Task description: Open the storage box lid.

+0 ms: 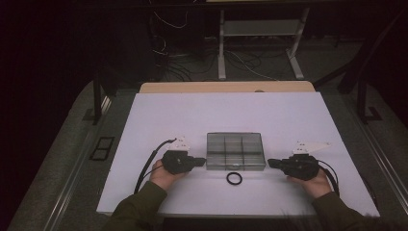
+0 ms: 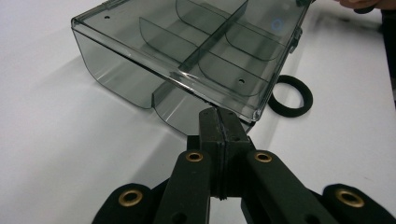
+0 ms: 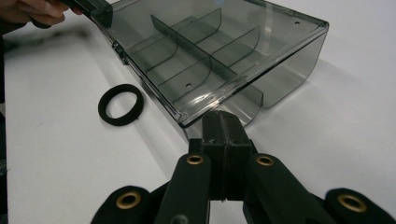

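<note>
Nearest us, a black ring (image 1: pixel 234 178) lies flat on the white table (image 1: pixel 159 115), just in front of the box's near edge and about midway between our two hands. It touches nothing.

Next out are the grippers. Our left gripper (image 1: pixel 203 161) points right, its tips at the box's left end near the front corner; in the left gripper view the jaws are pressed together with nothing between them, right at the box corner. Our right gripper (image 1: pixel 270 163) points left, also with jaws pressed together and nothing held, tips close to the right end of the box; we cannot tell whether either one touches it.

Beyond them sits the box (image 1: pixel 235 150), smoky clear plastic, lid down, dividers showing through. Its long axis runs left to right, in line with the two grippers, so each hand faces one short end.

We judge the ring equally reachable from either side, the left tips perhaps slightly nearer. Either gripper would have to open first.
</note>
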Motion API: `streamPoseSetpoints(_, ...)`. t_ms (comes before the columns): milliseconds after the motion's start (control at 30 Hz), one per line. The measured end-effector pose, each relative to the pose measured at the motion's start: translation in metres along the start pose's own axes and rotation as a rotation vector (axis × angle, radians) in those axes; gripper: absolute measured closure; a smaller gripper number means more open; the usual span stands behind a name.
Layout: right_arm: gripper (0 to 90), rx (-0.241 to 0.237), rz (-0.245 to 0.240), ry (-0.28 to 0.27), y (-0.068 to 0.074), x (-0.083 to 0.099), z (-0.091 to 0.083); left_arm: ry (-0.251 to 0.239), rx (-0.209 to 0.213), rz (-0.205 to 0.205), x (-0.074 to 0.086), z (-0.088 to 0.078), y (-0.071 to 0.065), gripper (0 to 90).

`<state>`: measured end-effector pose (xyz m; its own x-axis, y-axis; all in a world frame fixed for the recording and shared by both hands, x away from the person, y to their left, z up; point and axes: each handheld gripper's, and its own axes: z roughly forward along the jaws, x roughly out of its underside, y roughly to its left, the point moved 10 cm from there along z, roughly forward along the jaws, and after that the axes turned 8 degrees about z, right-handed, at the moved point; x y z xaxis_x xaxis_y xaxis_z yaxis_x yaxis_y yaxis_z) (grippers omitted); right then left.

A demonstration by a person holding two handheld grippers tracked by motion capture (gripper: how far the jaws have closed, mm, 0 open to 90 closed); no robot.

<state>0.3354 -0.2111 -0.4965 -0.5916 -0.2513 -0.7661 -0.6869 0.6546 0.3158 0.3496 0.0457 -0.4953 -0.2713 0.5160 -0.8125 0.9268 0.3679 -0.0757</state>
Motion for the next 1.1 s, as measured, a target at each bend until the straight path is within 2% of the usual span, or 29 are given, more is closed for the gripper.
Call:
streamPoseSetpoints(367, 89.3, -0.023, -0.005, 0.017, 0.0037, 0.0015, 0.0044, -0.007, -0.002, 0.004, -0.0002, 0.0002, -0.0004, 88.9)
streamPoseSetpoints(467, 89.4, -0.022, -0.018, 0.026, 0.0039, 0.0022, 0.0051, -0.004, -0.005, 0.007, -0.0001, 0.0001, -0.0003, 88.9)
streamPoseSetpoints(933, 89.4, -0.019, -0.015, 0.023, 0.0032, 0.0015, 0.0059, -0.008, 0.003, -0.004, -0.0002, 0.0001, -0.0003, 88.9)
streamPoseSetpoints(1033, 89.4, -0.018, -0.014, 0.023, 0.0028, 0.0013, 0.0061, -0.016, 0.013, -0.012, -0.0005, 0.0002, 0.0, 89.0)
streamPoseSetpoints(1100, 89.5, -0.021, -0.01, 0.018, 0.0036, 0.0005, 0.0059, -0.049, 0.035, -0.028, -0.0044, -0.0007, -0.0011, 89.0)
